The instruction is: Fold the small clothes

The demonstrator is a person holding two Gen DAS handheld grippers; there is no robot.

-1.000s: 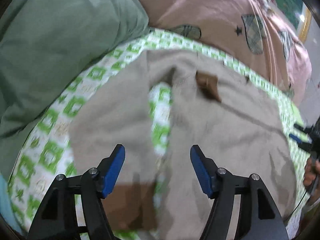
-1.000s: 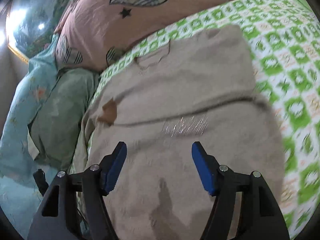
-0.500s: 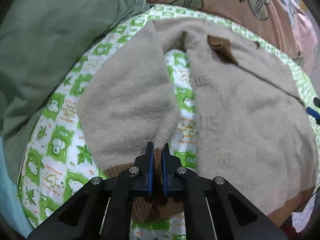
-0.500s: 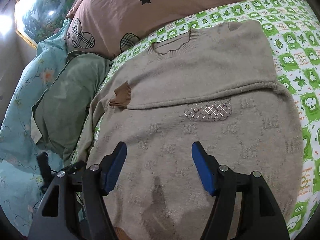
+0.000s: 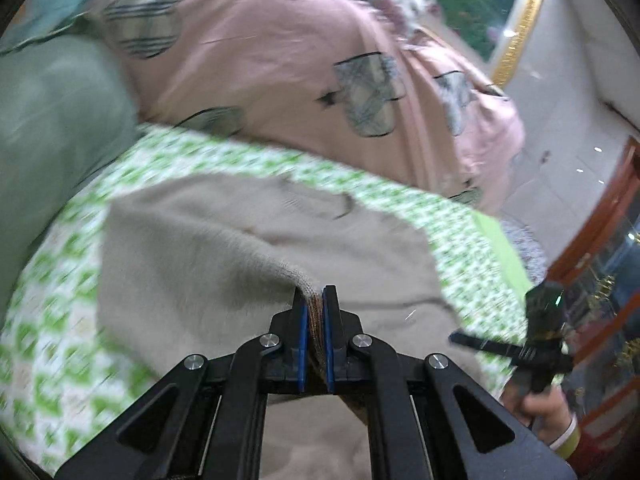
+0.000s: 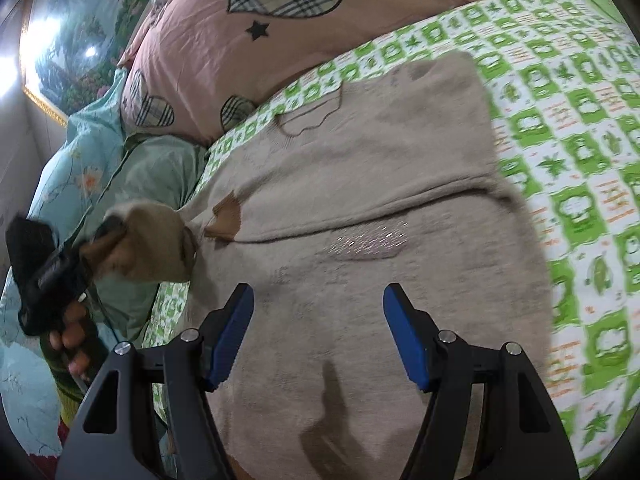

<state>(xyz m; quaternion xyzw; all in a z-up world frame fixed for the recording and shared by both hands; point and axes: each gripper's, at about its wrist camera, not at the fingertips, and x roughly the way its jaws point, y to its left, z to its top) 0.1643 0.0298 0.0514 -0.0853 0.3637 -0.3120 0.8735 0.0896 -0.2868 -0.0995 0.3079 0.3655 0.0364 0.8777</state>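
Note:
A beige knit sweater (image 6: 360, 184) lies spread on a green-and-white patterned sheet (image 6: 580, 120), with one sleeve folded across the chest. It also shows in the left wrist view (image 5: 240, 248). My left gripper (image 5: 315, 308) is shut on the brown cuff of the other sleeve (image 5: 316, 320) and holds it lifted over the sweater body; it also shows at the left of the right wrist view (image 6: 108, 232). My right gripper (image 6: 318, 320) is open and empty, low over the sweater's lower body.
A pink pillow with plaid hearts (image 6: 280, 20) lies behind the sweater. A green cushion (image 6: 160, 168) and a teal floral quilt (image 6: 80, 152) lie to the left. The right gripper and its hand (image 5: 536, 356) show in the left wrist view.
My left gripper closed on the sleeve cuff, then lifted it and carried it across over the sweater body. My right gripper stayed open over the sweater.

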